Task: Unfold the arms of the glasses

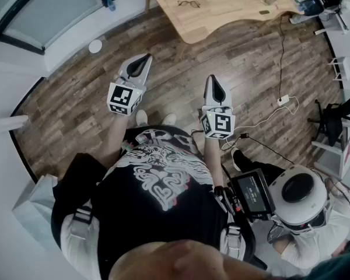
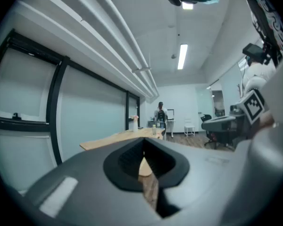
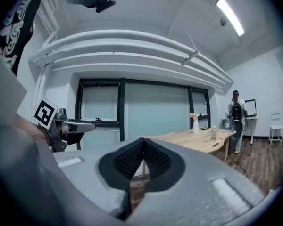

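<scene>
A pair of dark-framed glasses [image 1: 188, 4] lies on the light wooden table [image 1: 233, 16] at the top of the head view, far ahead of both grippers. My left gripper [image 1: 143, 59] is held over the wood floor, jaws together, nothing in them. My right gripper [image 1: 213, 81] hangs beside it over the floor, also shut and empty. In the left gripper view the jaw tips [image 2: 143, 145] meet, with the table [image 2: 118, 138] far beyond. In the right gripper view the ribbed pads [image 3: 142, 147] touch, and the table [image 3: 193, 140] stands ahead.
A second person in a white helmet [image 1: 297, 194] crouches at the lower right with a screen device [image 1: 254, 192]. A white cable and plug [image 1: 283, 101] lie on the floor. A black chair [image 1: 338, 118] stands at the right. Another person [image 3: 236, 112] stands by the table's far end, near a vase [image 3: 195, 122] and bottle [image 3: 213, 133].
</scene>
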